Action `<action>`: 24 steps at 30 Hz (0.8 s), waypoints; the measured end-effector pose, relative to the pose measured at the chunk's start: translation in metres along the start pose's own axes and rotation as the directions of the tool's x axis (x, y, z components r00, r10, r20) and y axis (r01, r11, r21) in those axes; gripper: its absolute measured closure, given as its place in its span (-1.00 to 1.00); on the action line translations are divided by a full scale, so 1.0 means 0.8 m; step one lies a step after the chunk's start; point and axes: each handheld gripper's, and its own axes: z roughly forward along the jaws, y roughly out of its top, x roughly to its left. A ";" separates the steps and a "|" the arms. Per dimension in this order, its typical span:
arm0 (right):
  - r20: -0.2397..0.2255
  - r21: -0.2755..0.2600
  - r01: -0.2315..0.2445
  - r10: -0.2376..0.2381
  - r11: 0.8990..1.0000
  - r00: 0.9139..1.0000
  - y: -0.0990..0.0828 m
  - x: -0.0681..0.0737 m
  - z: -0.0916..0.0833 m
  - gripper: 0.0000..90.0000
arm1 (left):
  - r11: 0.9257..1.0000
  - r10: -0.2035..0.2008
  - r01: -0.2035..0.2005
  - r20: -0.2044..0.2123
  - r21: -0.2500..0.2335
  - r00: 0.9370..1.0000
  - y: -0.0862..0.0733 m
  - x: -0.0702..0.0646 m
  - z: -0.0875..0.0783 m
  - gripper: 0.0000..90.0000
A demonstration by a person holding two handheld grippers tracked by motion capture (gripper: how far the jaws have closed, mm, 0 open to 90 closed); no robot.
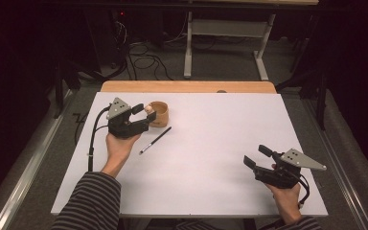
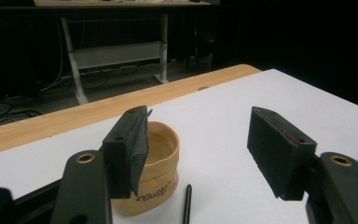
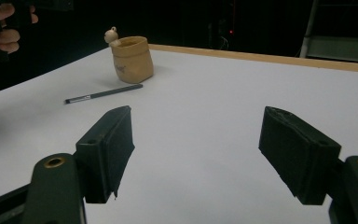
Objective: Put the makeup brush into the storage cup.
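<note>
The left gripper (image 1: 142,115) is held just beside a small tan cup (image 1: 159,114) near the far left of the white desk (image 1: 211,143). Its jaws are spread wide with nothing between them; in the left gripper view one pad is seen in front of the cup's (image 2: 156,172) rim, though contact cannot be judged. A black pen (image 1: 155,140) lies flat on the desk just in front of the cup. The right gripper (image 1: 255,157) is held well apart at the near right, jaws wide apart and empty above bare desk.
</note>
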 end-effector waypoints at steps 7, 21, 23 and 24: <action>-0.003 0.003 -0.002 0.002 1.000 1.000 0.000 0.000 0.000 -0.40 | 1.000 0.008 -0.007 -0.008 0.024 1.000 0.005 0.000 0.009 -0.09; -0.002 -0.001 -0.005 0.005 1.000 1.000 0.000 0.000 0.000 -0.41 | 0.990 0.061 -0.057 -0.025 0.131 0.998 0.020 -0.002 0.018 -0.09; -0.002 -0.001 -0.005 0.005 1.000 1.000 0.000 0.000 0.000 -0.41 | 0.989 0.063 -0.059 -0.026 0.134 0.998 0.020 -0.002 0.019 -0.09; -0.002 -0.001 -0.005 0.005 1.000 1.000 0.000 0.000 0.000 -0.41 | 0.988 0.064 -0.060 -0.024 0.140 0.998 0.021 -0.002 0.019 -0.09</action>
